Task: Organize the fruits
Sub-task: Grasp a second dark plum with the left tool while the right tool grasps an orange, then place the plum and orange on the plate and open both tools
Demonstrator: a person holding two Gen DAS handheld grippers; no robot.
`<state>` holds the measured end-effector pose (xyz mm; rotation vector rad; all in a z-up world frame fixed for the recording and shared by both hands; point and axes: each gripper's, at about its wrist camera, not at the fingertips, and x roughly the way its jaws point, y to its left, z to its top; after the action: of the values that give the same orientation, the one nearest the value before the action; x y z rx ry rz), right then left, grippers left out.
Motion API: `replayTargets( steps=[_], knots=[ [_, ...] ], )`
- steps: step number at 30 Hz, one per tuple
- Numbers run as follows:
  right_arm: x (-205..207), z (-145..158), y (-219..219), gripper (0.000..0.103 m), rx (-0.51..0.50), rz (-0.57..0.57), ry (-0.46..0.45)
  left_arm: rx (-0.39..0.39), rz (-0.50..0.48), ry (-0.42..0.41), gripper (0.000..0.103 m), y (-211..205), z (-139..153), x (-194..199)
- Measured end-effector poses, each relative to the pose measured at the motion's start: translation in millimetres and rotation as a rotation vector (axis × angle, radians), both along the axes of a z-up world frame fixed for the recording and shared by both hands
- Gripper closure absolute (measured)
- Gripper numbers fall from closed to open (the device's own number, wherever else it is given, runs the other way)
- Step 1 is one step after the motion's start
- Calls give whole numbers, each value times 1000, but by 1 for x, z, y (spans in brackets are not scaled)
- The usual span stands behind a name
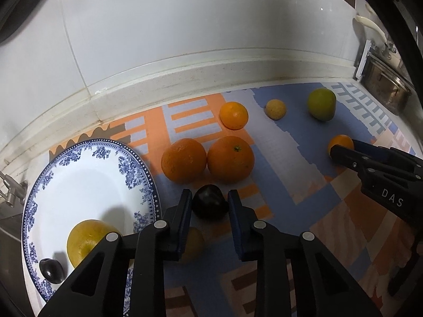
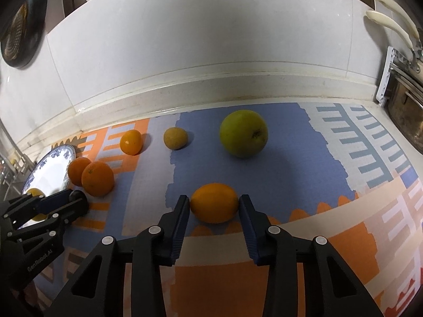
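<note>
A blue-patterned white plate [image 1: 66, 185] at the left holds a yellow fruit [image 1: 84, 237] and a dark plum [image 1: 51, 270]. My left gripper [image 1: 210, 206] is open, its fingers either side of a dark plum [image 1: 208, 204] lying on the mat. Two large oranges [image 1: 230, 158] sit just beyond it. My right gripper [image 2: 214, 206] is open around a small orange [image 2: 214, 203] on the mat, fingers close to its sides. A green apple [image 2: 243, 133], a small tan fruit [image 2: 175, 138] and a small orange [image 2: 131, 141] lie farther back.
A patterned orange and blue mat [image 2: 290, 185] covers the counter. A white tiled wall [image 2: 198, 39] runs along the back. A metal pot [image 1: 383, 82] stands at the far right. A tap [image 1: 10, 187] and sink edge lie left of the plate. Another yellow fruit [image 1: 194, 243] sits beneath my left gripper.
</note>
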<state>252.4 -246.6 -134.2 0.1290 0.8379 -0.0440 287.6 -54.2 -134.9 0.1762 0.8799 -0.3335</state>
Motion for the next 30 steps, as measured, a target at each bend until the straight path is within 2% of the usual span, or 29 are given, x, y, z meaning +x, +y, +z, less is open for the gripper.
replayTargets(
  steps=[18, 30],
  knots=[
    [-14, 37, 20, 64, -10, 82, -98, -74, 7, -81, 76, 13, 36, -19],
    [-26, 67, 51, 64, -6, 177, -158, -123, 61, -143, 76, 41, 66, -37]
  ],
)
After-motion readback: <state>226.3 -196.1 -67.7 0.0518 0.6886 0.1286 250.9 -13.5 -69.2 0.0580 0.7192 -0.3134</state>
